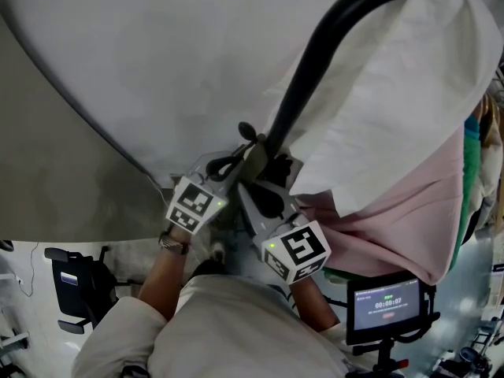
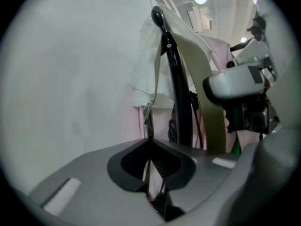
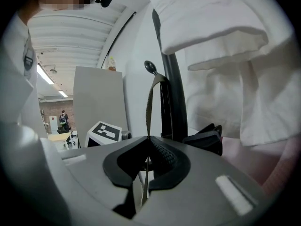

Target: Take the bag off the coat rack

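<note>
An olive bag strap (image 3: 150, 102) hangs over the knobbed tip (image 3: 150, 67) of the black coat rack arm (image 1: 315, 69). My right gripper (image 3: 148, 142) is shut on this strap just below the knob. My left gripper (image 2: 150, 142) is shut on a thin edge of the same olive strap (image 2: 149, 119), which runs up to the rack's knob (image 2: 157, 17). A wider olive band (image 2: 207, 88) hangs beside the black pole. In the head view both grippers (image 1: 228, 181) (image 1: 256, 199) meet side by side at the foot of the rack arm. The bag's body is hidden.
A white garment (image 1: 394, 93) and a pink one (image 1: 394, 227) hang on the rack to the right. A white wall (image 1: 157, 53) stands behind. Below are a small screen on a stand (image 1: 387, 305) and a dark office chair (image 1: 75, 286).
</note>
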